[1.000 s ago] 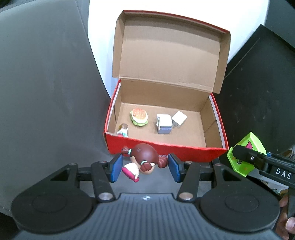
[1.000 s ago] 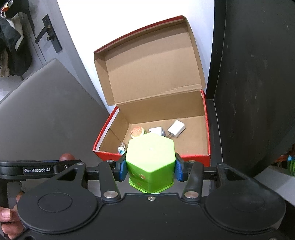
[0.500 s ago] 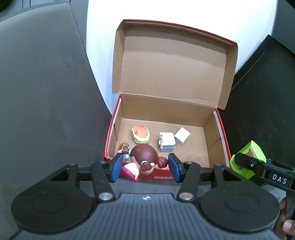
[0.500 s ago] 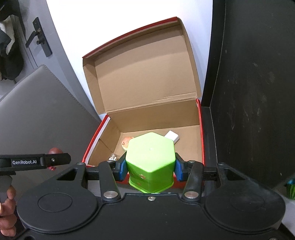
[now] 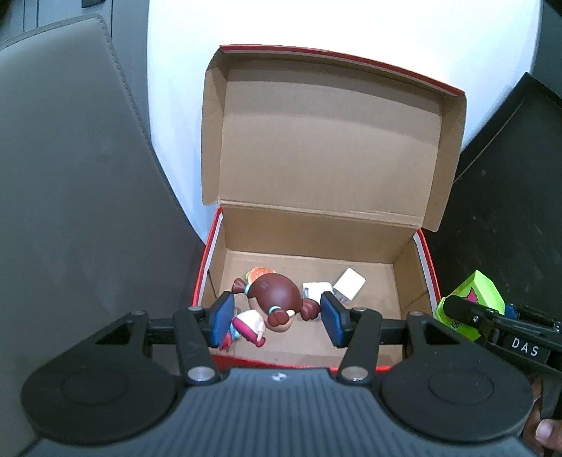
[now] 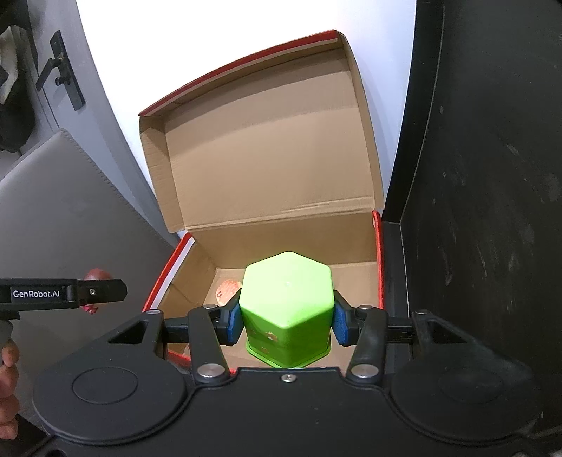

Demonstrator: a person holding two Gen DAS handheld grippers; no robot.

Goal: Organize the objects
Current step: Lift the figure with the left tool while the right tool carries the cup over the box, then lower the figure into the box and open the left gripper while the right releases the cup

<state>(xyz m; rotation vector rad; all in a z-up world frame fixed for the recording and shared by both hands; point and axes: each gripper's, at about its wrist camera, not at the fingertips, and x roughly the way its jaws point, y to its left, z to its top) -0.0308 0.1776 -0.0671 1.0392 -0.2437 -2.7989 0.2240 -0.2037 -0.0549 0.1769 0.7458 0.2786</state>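
Left wrist view shows a grey padded surface [image 5: 80,218] on the left, a white wall [image 5: 316,31] behind, and a black panel [image 5: 509,197] on the right. Between them stands a red cardboard box [image 5: 210,260] with its lid upright at the far side. On its floor lie a toy burger [image 5: 260,272], a white charger [image 5: 349,283] and another small white item too hidden to name. The left gripper [image 5: 275,318] clamps a brown-haired doll [image 5: 274,298] over the near left part of the box. Right wrist view alone shows a door handle [image 6: 63,70] at far left, and the right gripper [image 6: 286,318] squeezing a green hexagonal container [image 6: 286,298] above the near edge of the box.
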